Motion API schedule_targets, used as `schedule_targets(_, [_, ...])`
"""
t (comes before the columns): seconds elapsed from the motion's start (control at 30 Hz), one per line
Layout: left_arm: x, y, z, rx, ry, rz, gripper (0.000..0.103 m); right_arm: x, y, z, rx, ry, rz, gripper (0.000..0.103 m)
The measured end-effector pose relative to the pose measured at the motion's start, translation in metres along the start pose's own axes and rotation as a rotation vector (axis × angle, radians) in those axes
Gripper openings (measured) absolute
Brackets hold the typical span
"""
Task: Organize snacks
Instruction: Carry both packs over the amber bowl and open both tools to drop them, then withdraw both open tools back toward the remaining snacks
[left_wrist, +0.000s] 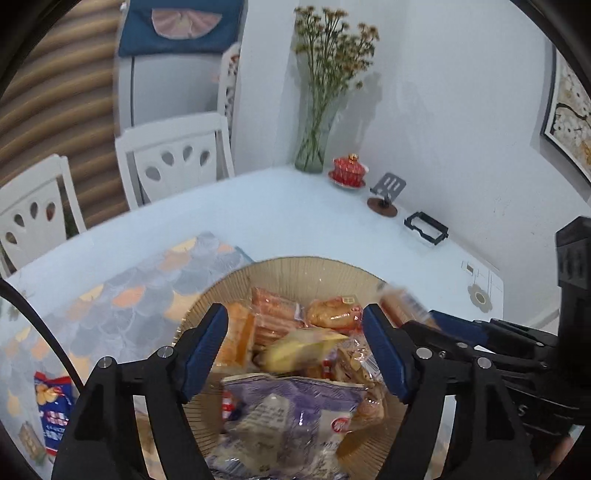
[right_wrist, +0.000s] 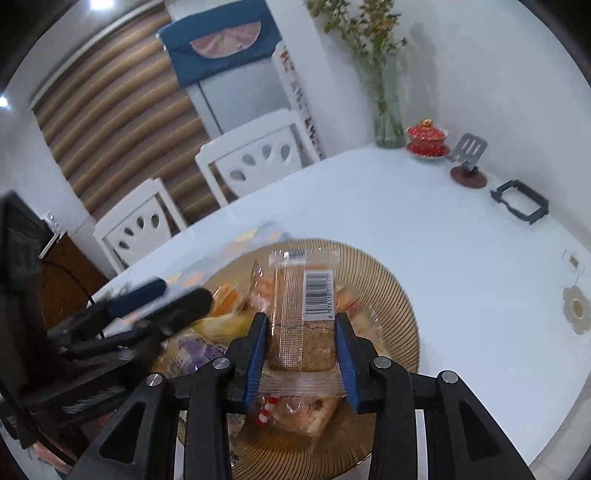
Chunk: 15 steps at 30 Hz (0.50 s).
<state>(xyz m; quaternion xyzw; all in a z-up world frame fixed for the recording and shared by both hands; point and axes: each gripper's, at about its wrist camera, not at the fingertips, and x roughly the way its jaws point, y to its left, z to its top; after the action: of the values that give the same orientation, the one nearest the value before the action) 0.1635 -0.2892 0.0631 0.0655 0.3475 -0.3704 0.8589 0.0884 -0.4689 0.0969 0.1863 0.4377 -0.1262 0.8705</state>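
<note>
An amber ribbed glass plate (left_wrist: 295, 266) (right_wrist: 388, 288) holds several wrapped snacks: a purple packet (left_wrist: 288, 406), orange packets (left_wrist: 273, 314) and a yellow packet (left_wrist: 299, 349). My left gripper (left_wrist: 295, 350) (right_wrist: 184, 291) hovers open over the plate. The blurred yellow packet sits in the gap between its pads without touching them. My right gripper (right_wrist: 301, 350) (left_wrist: 424, 319) is shut on a brown cake bar (right_wrist: 295, 314) (left_wrist: 399, 299) in a clear wrapper with a barcode. It holds the bar above the plate's right half.
A scale-patterned placemat (left_wrist: 122, 295) lies left of the plate with a blue snack packet (left_wrist: 51, 410) on it. At the back by the wall stand a flower vase (left_wrist: 314, 147), a red lidded cup (left_wrist: 349, 171), a phone stand (left_wrist: 386, 192) and a black frame (left_wrist: 426, 229). White chairs (left_wrist: 173, 155) line the far edge.
</note>
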Motion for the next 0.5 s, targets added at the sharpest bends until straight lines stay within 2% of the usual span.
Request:
schedule_targets(0.13, [-0.014, 0.010, -0.007, -0.008, 0.006, 0.016, 0.074, -0.002, -0.001, -0.005, 0.008, 0.011, 0.013, 0.041])
schedule_targets(0.23, [-0.032, 0.018, -0.013, -0.024, -0.020, 0.016, 0.074, -0.005, 0.003, -0.008, 0.001, 0.009, 0.015, 0.041])
schedule_targets(0.5, [-0.095, 0.045, -0.034, -0.086, -0.079, 0.086, 0.074, -0.022, 0.025, -0.012, -0.014, -0.002, 0.057, 0.041])
